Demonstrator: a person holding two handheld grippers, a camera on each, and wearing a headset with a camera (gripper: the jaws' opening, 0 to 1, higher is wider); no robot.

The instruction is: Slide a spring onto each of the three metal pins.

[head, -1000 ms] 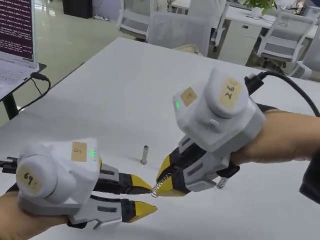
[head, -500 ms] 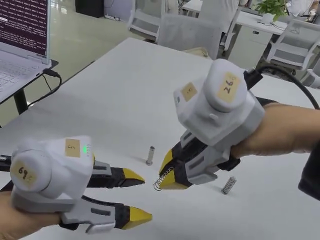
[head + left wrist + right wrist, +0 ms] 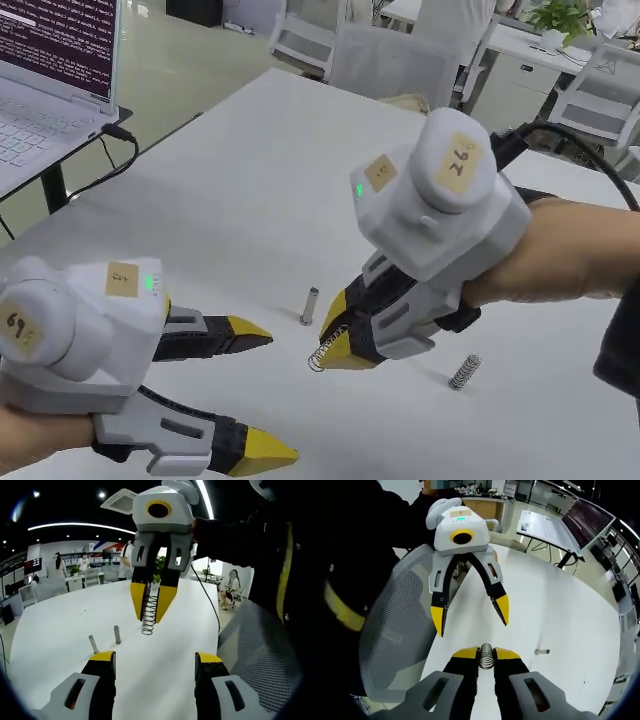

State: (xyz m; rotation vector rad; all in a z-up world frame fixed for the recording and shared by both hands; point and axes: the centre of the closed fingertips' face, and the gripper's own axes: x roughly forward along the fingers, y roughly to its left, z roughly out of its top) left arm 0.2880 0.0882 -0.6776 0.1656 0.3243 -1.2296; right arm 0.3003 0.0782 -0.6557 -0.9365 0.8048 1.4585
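Note:
My right gripper (image 3: 333, 342) is shut on a small wire spring (image 3: 319, 357), held just above the white table (image 3: 230, 180). In the right gripper view the spring (image 3: 486, 656) is pinched end-on between the yellow tips. A short metal pin (image 3: 309, 305) stands upright just left of those tips; it is also the pin (image 3: 93, 643) in the left gripper view and the pin (image 3: 542, 651) in the right one. A second spring (image 3: 463, 371) lies on the table to the right. My left gripper (image 3: 262, 392) sits at lower left, open and holding nothing, pointing at the right gripper (image 3: 150, 611).
An open laptop (image 3: 55, 60) with its cable stands on a side stand at the far left. Office chairs (image 3: 400, 65) and desks line the table's far edge. The person's mesh chair back (image 3: 395, 630) is behind the left gripper.
My left gripper has opened wider and drawn back toward the lower left. The right gripper still holds the spring and has edged nearer the pin. The second spring has come out from behind it.

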